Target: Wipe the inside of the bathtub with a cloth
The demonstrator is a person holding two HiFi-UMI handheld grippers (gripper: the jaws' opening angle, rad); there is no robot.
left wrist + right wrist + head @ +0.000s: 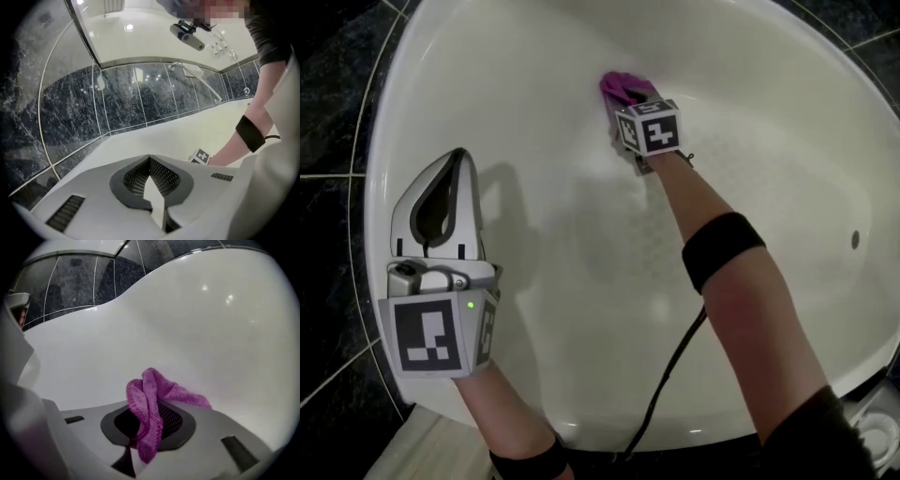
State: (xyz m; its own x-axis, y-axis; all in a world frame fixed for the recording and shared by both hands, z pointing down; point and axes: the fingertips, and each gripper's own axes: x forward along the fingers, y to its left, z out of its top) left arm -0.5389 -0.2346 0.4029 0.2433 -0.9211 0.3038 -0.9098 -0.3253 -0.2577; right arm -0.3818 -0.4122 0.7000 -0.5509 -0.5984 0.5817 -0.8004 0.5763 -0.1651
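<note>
While it holds nothing, left claw hangs nearest, over the near side of the bathtub, jaws closed tip to tip, idle. Further in, right claw is clamped shut on the purple cloth. Cloth is bunched between the jaws, one fold standing up past the tips and a flap spilling to the claw's right. Just ahead of that claw, cloth looks pressed to the tub's inner wall in the head view, but contact can't be confirmed. Judgement: cloth is light, soft and limp, grips well on the pads but flops. Hold at the bunched middle is fine, with the loose flap ahead of the tips as the wiping face. Tub surface is glossy, hard and likely slick, so it needs firm pressure. Beyond the wall, past the rim, dark tiles
</note>
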